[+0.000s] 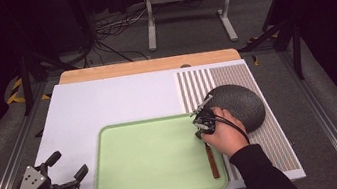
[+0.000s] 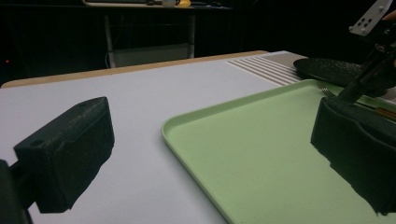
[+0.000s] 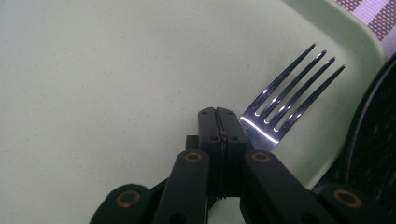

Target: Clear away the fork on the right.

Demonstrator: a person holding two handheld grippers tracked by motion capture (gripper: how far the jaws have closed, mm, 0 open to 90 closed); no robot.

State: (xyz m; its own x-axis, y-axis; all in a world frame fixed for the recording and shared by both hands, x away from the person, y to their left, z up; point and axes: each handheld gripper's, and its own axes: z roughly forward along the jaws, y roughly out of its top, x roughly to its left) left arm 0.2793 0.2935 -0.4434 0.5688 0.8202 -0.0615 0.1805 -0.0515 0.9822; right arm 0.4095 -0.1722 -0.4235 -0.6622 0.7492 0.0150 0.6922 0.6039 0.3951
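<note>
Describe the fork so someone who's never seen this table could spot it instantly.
Start at the pale green tray on the white table. Along its right edge, beside the dark round plate, lies the fork, with the right gripper over it. It is the tray's one utensil: four shiny metal tines and a brown wooden handle.

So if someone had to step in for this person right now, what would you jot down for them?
Right gripper: shut, jaws pressed together beside the neck of the fork; whether it pinches the fork is unclear.
Left gripper: open, holding nothing, over the table's left front edge.
Fork: on the green tray, right side, prongs toward the dark bowl, brown handle toward the person.
Done: fork is on the tray.
Left: probably let go and withdraw the right gripper.
</note>
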